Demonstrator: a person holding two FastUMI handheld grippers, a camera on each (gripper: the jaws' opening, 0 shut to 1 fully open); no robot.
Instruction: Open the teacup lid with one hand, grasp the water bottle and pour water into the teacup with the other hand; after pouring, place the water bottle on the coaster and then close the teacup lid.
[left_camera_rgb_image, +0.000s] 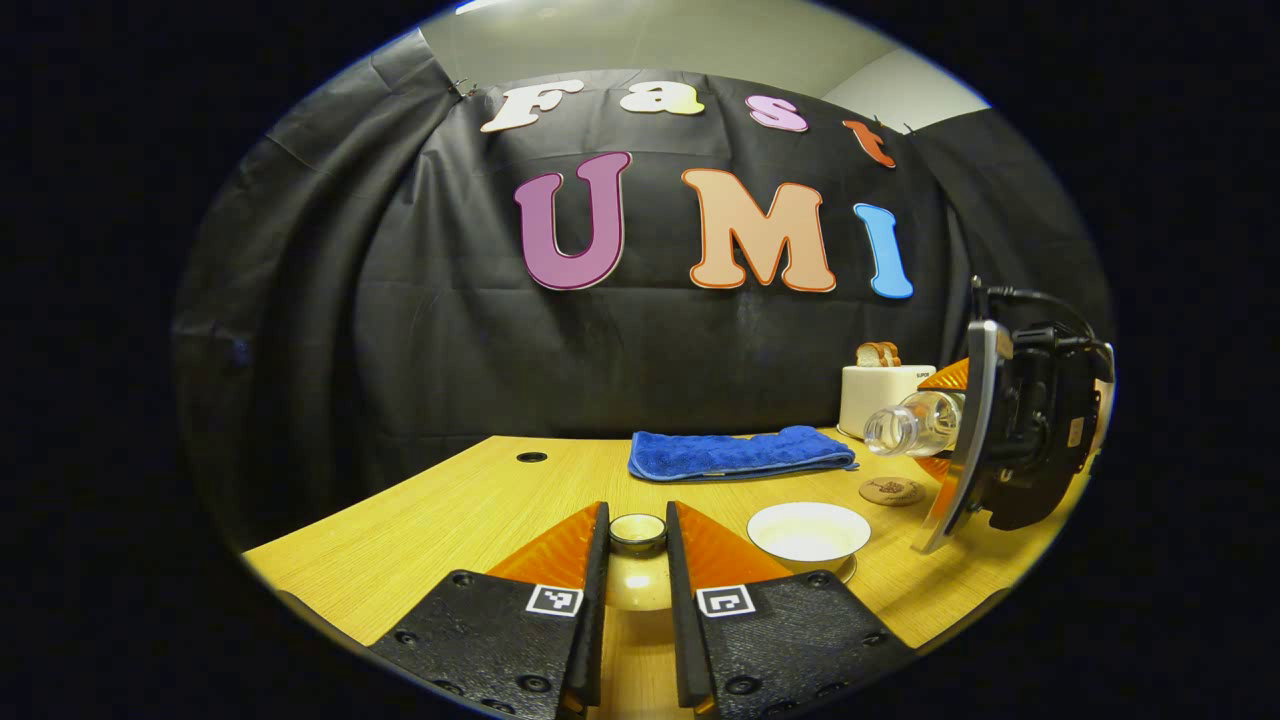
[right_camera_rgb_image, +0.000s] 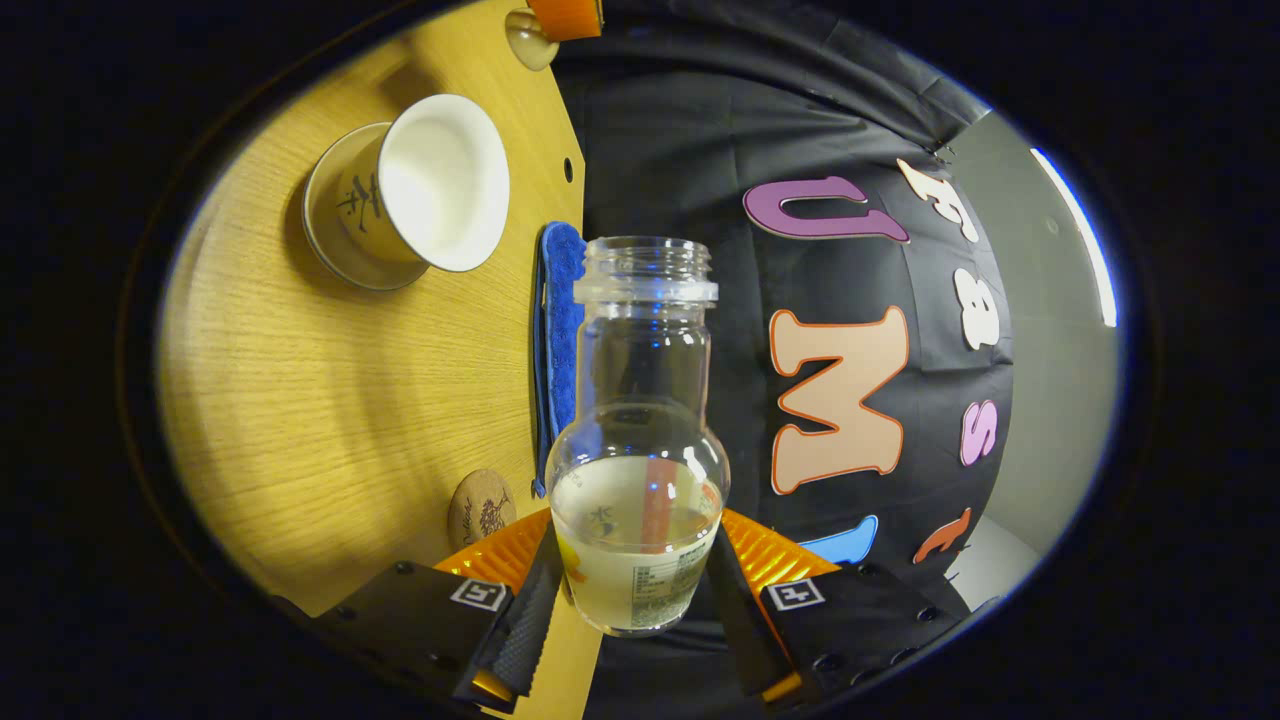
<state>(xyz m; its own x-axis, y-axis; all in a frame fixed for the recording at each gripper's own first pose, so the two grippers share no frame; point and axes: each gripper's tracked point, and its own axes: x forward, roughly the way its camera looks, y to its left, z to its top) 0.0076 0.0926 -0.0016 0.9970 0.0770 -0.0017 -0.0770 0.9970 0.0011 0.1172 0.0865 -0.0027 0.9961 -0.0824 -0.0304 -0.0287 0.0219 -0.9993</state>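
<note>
Bottle (right_camera_rgb_image: 638, 440) sits tipped on its side in your right gripper (right_camera_rgb_image: 630, 600), fingers clamped on it, so bring its mouth over the open teacup (left_camera_rgb_image: 808, 532) while your left gripper (left_camera_rgb_image: 637, 560) pinches the lid (left_camera_rgb_image: 637, 532) just left of the cup.

Left gripper (left_camera_rgb_image: 637, 560): black textured fingers, orange ribbed wedges, square fiducial tags, dark screws. Right gripper (right_camera_rgb_image: 632, 600): same build; black cable on its body.

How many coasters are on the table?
1. The round coaster lies bare on the table, right of the open teacup, before the blue towel.
</note>
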